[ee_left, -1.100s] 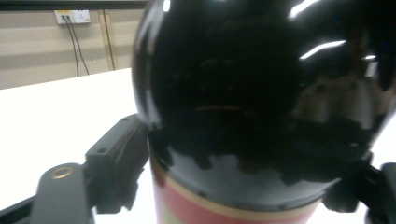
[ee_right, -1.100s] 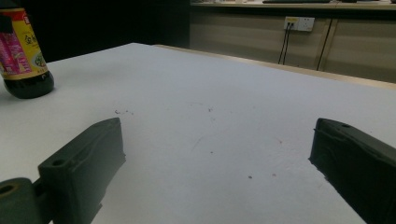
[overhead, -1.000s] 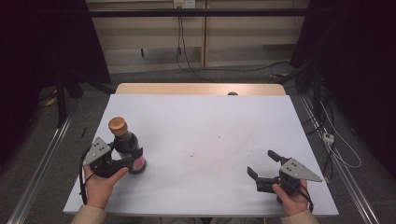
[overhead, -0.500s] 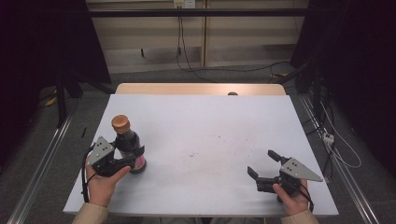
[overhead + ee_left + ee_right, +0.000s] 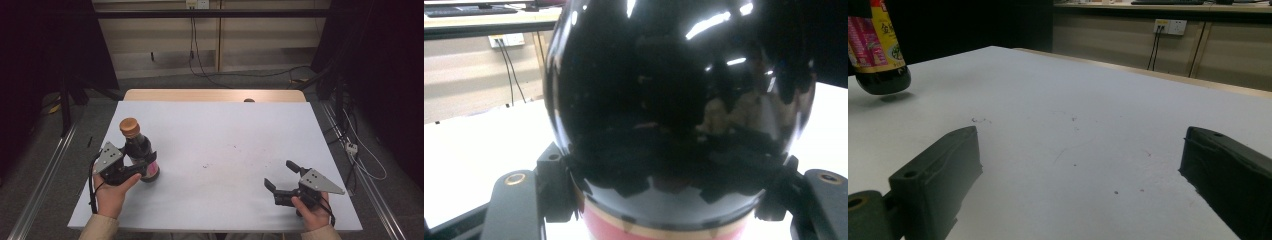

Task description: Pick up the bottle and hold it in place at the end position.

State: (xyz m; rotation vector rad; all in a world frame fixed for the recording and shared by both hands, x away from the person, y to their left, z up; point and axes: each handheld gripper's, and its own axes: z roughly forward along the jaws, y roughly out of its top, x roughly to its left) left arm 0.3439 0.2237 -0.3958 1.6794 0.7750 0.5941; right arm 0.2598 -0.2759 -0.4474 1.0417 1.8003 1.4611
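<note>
Left gripper point(image 5: 131, 167) jaws are clamped on the bottle point(image 5: 139, 150), low on its body, at the worktop point(image 5: 225, 125) left edge. Lift straight, keep it upright. Right gripper point(image 5: 281, 181) idle, jaws apart.

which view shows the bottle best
The high view: the whole bottle shows, brown cap to base, in the left gripper. The left gripper view has just its dark glossy belly up close; the right gripper view catches its labelled lower part at the top left corner.

Left claw point(image 5: 142, 162) clamped tight, right claw point(image 5: 281, 174) wide apart.
</note>
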